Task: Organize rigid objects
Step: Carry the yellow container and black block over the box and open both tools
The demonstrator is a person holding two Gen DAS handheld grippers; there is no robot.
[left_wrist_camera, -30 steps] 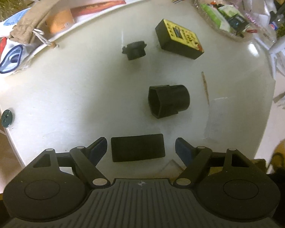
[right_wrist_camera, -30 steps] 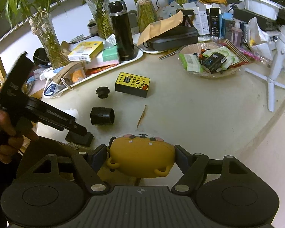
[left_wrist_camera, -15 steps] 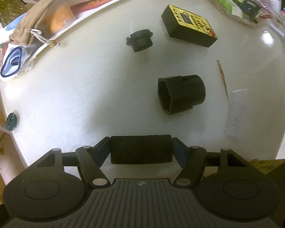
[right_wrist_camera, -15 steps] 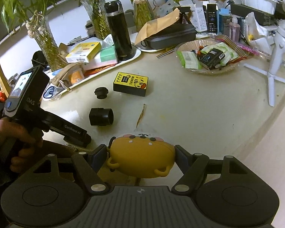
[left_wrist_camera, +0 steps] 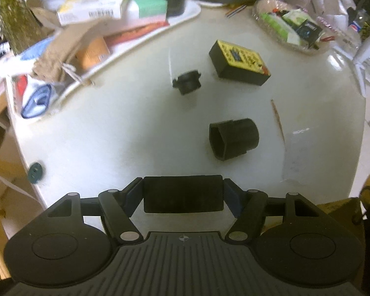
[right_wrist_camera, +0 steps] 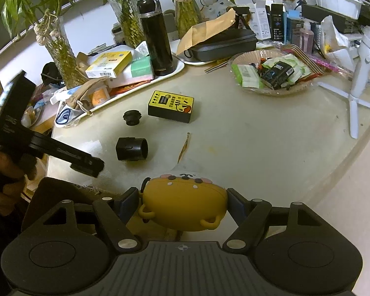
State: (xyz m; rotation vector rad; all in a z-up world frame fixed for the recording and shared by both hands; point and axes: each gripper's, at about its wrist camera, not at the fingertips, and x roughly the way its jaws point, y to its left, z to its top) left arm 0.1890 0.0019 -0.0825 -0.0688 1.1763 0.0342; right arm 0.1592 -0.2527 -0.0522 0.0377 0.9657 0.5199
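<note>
Above the round table (left_wrist_camera: 111, 128): both of my grippers carry loads.
My left gripper (left_wrist_camera: 183, 194) is clamped on a flat black block (left_wrist_camera: 182, 193); my right gripper (right_wrist_camera: 183, 203) grips a yellow cartoon case (right_wrist_camera: 183, 204). On the tabletop lie a black hollow cylinder (left_wrist_camera: 233, 138), a small black cap (left_wrist_camera: 187, 82) and a yellow-topped box (left_wrist_camera: 239, 61), apart from one another.

The right gripper (right_wrist_camera: 183, 203) clamps a yellow cartoon case (right_wrist_camera: 183, 206) between its fingers at six o'clock. At nine o'clock the left gripper (right_wrist_camera: 87, 164) grips a flat black block above the table (right_wrist_camera: 271, 148) edge. A black tube (right_wrist_camera: 132, 148), black cap (right_wrist_camera: 132, 117) and yellow-topped box (right_wrist_camera: 170, 106) lie toward eleven o'clock.
</note>
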